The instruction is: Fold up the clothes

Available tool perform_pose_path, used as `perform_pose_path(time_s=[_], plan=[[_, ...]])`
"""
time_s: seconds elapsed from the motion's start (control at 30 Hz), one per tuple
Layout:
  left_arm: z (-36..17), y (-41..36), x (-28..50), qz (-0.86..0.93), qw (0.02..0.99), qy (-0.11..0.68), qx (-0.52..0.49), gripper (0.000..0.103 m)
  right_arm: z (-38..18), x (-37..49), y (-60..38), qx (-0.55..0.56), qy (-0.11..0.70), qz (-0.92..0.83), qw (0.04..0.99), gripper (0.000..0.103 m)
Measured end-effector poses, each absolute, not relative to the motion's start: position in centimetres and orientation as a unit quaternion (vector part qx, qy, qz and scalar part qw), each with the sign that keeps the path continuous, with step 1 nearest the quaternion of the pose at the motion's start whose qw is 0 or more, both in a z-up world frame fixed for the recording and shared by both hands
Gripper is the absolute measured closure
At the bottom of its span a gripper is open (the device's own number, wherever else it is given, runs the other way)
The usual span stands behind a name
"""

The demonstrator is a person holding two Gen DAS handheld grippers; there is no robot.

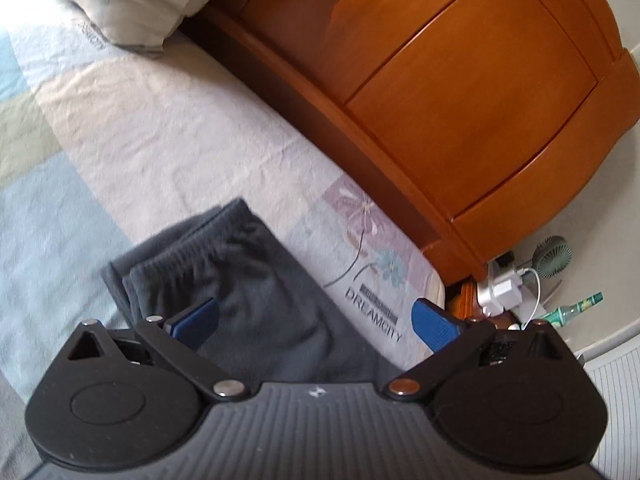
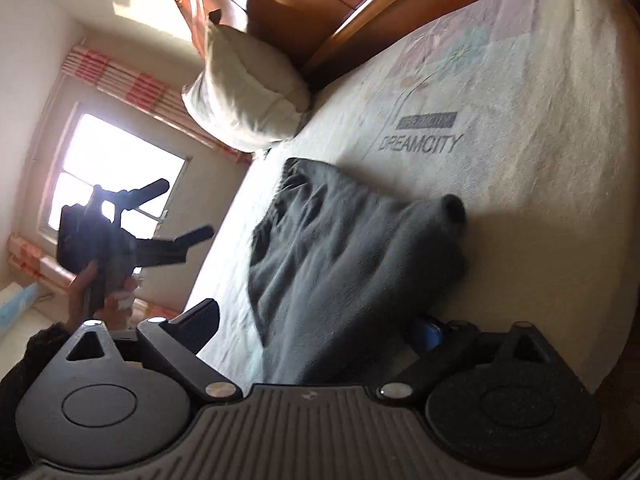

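A dark grey garment (image 1: 248, 280) with a gathered elastic waistband lies rumpled on the bed sheet (image 1: 168, 152). In the left wrist view my left gripper (image 1: 316, 322) hovers over the garment's near part, open, its blue pads (image 1: 196, 322) wide apart and holding nothing. In the right wrist view the same garment (image 2: 340, 248) runs from mid-bed down between the fingers of my right gripper (image 2: 314, 328). That gripper is open; its right pad (image 2: 430, 334) is half hidden by cloth. A hand holds the left gripper (image 2: 184, 212) up at the left, open, in front of the window.
A wooden headboard (image 1: 460, 92) runs along the bed's far side, with a pillow (image 2: 248, 96) against it. Beside the bed stand a small fan (image 1: 554, 258), chargers and a green bottle (image 1: 572, 306). A bright window (image 2: 120, 168) and a radiator (image 1: 612, 392) line the walls.
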State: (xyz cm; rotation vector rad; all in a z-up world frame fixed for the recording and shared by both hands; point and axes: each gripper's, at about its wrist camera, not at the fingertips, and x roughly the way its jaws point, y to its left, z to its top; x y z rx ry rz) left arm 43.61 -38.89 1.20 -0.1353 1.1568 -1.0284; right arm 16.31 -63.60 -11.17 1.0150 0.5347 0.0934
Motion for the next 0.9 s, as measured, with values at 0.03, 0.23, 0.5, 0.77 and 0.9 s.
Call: perform_pose_path(time_s=[0.03,0.23,0.5,0.77,0.9], plan=[[0.5,-38.4,42.9,-0.464,0.709,0.527,-0.061,0.002,-11.0,16.3,-63.5,0.467,0.254,0.027,0.846,0.018],[-2.6,-35.6,39.0,-0.463,0.692,0.551,-0.060,0.002,-10.9,16.5,-64.4,0.435,0.259,-0.021,0.862,0.080],[-3.1,-32.8,36.6,-0.460,0.688,0.557,-0.073,0.002,-7.7,17.6,-64.7,0.325,0.292,-0.052,0.898,0.079],[-0.8,-34.6,37.0,-0.466,0.723,0.511,-0.009,0.002,-5.2,13.7,-62.3,0.229,0.275,-0.129,0.925,0.068],[-0.5,-38.4,38.5,-0.462,0.746,0.480,0.011,0.002,-5.0,16.5,-58.3,0.140,0.284,-0.064,0.946,0.068]])
